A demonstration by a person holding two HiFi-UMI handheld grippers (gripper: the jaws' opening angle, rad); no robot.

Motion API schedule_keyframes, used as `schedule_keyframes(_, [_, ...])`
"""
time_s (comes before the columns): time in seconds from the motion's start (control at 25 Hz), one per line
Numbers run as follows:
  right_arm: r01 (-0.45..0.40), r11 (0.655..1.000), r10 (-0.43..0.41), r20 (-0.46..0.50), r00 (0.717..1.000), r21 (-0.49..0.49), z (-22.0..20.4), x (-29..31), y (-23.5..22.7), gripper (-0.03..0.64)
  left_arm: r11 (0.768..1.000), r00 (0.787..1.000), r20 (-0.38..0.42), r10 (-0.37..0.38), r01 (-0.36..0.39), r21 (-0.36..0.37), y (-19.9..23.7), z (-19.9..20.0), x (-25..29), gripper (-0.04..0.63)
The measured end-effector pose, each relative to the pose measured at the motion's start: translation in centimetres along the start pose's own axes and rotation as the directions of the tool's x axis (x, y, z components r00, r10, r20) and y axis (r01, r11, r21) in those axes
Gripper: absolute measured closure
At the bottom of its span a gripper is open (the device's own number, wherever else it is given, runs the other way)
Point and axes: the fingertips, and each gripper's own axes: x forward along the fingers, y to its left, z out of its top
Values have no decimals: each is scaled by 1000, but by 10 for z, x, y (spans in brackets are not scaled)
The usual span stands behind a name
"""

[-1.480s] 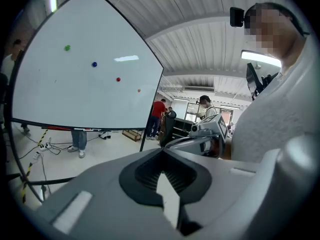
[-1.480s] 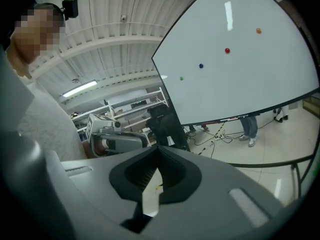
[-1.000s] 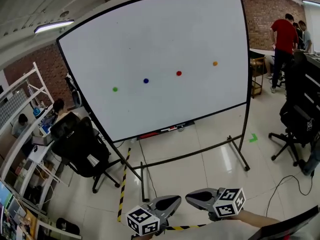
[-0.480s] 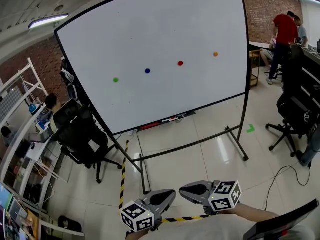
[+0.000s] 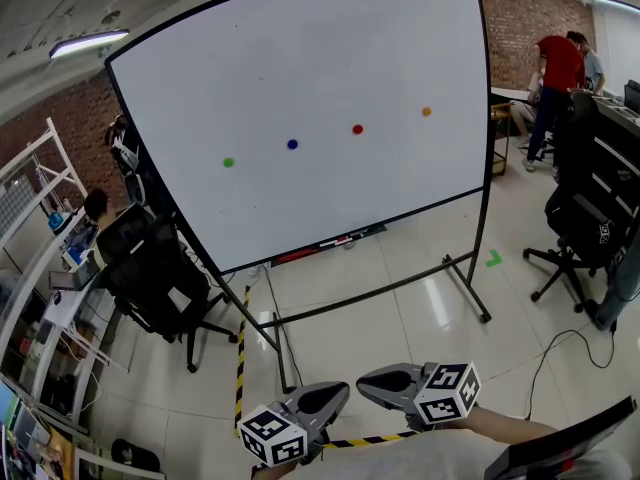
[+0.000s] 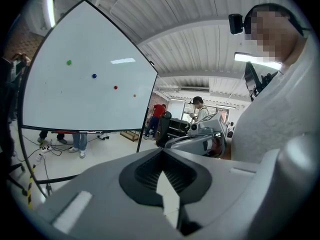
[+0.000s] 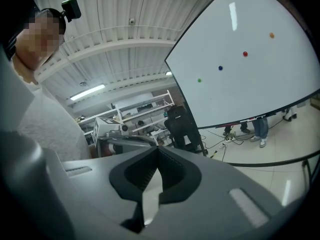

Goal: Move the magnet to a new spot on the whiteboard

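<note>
The whiteboard (image 5: 300,58) stands on a wheeled frame ahead of me. Four round magnets sit on it in a rising row: green (image 5: 228,162), blue (image 5: 292,144), red (image 5: 357,128) and orange (image 5: 426,111). Both grippers are held low near my body, far from the board. The left gripper (image 5: 338,395) is shut and holds nothing, and the right gripper (image 5: 366,380) is likewise shut and empty. In the left gripper view the left gripper (image 6: 161,155) points past the board, and the right gripper (image 7: 157,153) does the same in the right gripper view, where the red magnet (image 7: 245,54) shows.
A black office chair (image 5: 150,283) stands left of the board by white shelving (image 5: 40,268). Another black chair (image 5: 585,228) is at the right. A person in a red shirt (image 5: 552,68) stands at the back right. Yellow-black tape (image 5: 241,358) and a cable (image 5: 560,363) lie on the floor.
The head view has shifted slightly, so the board sits a little differently in frame. Both grippers stay low and shut. The person in red has stepped further back.
</note>
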Motion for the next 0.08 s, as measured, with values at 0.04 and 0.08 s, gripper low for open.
schedule_keyframes(0.04, [2, 1000, -2, -3, 1000, 2, -1, 0, 1, 614, 1000, 1000, 0, -3, 3, -1, -1, -1, 0, 611])
schedule_keyframes(0.08, [4, 1000, -4, -5, 1000, 4, -3, 0, 2, 614, 1000, 1000, -1, -7, 7, -2, -2, -1, -1, 611])
